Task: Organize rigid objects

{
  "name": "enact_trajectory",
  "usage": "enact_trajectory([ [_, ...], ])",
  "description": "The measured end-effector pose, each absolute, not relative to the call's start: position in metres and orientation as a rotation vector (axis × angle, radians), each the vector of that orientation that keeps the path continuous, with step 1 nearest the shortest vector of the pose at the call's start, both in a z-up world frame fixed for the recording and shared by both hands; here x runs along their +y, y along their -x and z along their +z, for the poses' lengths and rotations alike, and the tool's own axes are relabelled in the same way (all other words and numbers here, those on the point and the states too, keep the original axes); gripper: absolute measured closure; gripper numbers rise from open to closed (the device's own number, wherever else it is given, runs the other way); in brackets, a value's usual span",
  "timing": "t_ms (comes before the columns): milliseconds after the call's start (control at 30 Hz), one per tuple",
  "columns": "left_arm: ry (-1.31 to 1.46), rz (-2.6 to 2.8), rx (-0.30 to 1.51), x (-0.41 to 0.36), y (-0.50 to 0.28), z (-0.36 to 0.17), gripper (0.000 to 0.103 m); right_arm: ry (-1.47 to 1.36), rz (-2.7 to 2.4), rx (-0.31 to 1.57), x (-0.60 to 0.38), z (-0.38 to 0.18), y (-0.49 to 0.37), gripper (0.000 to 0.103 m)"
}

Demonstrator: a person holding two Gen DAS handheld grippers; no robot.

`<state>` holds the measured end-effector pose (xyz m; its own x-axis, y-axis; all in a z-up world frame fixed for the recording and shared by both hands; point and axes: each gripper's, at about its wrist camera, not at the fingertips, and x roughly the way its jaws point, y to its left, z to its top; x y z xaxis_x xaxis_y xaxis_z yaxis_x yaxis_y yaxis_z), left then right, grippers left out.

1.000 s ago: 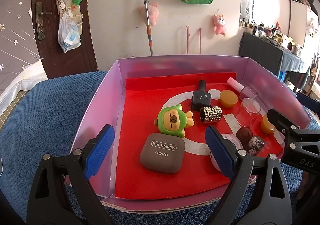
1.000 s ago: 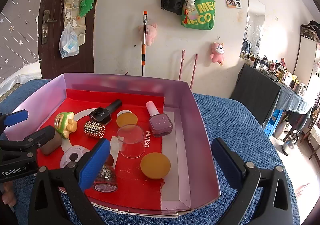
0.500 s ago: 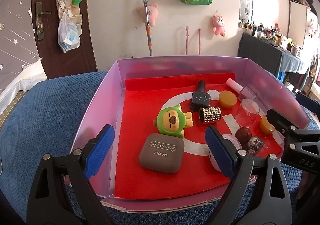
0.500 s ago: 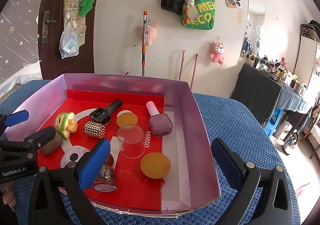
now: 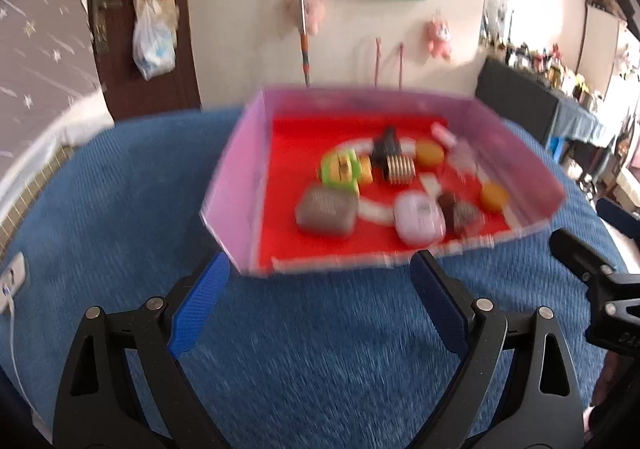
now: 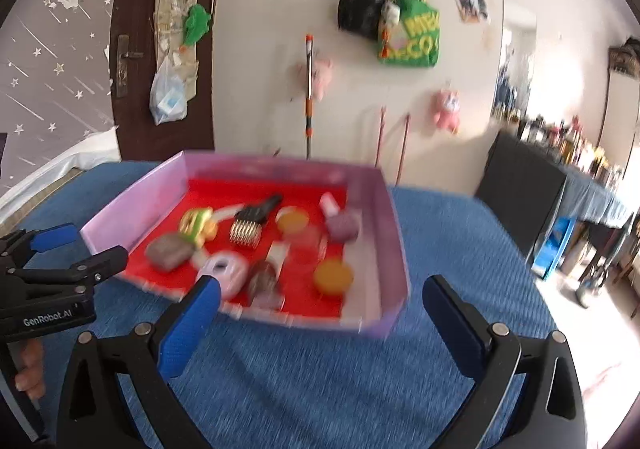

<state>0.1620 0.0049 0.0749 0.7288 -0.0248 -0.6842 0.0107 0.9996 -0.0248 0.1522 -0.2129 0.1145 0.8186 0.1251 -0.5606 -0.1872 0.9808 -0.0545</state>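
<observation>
A pink-walled box [image 5: 232,185] with a red floor sits on the blue cloth; it also shows in the right wrist view [image 6: 394,245]. Inside lie a grey eye shadow case [image 5: 326,211], a green toy figure [image 5: 340,168], a black nail polish bottle [image 5: 387,147], a studded gold cylinder [image 5: 400,169], orange round lids [image 5: 430,154], a white-pink case [image 5: 418,219] and a purple bottle [image 6: 342,227]. My left gripper [image 5: 320,297] is open and empty, in front of the box. My right gripper [image 6: 320,323] is open and empty, also in front of the box. Both views are motion-blurred.
Blue textured cloth [image 5: 120,209] covers the surface around the box. A white socket strip [image 5: 10,281] lies at the far left. A dark door [image 6: 160,49], a wall with hanging bags and a dark-draped table [image 6: 540,201] stand behind.
Both grippers have pulled back and up from the box; their fingers, earlier over its near part, now hover over blue cloth. The objects inside stay put.
</observation>
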Motion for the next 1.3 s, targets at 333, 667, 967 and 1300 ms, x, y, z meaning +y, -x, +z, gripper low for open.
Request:
enact_trajectory([
  [333,0.014,-0.003,0.93,-0.003,-0.172,0.036,0.01,0.113,0.126,0.872,-0.219,0.059,-0.162,0.0],
  [667,0.008,0.028,0.937,-0.005,-0.17,0.027,0.005,0.091,0.118,0.96,-0.228,0.043,-0.169,0.0],
  [967,0.009,0.024,0.932,-0.005,-0.169,0.027,0.004,0.083,0.115,0.963,-0.23,0.044,-0.17,0.0],
  [1300,0.015,0.028,0.94,-0.004,-0.17,0.026,0.0,0.083,0.114,0.964,-0.23,0.044,-0.17,0.0],
])
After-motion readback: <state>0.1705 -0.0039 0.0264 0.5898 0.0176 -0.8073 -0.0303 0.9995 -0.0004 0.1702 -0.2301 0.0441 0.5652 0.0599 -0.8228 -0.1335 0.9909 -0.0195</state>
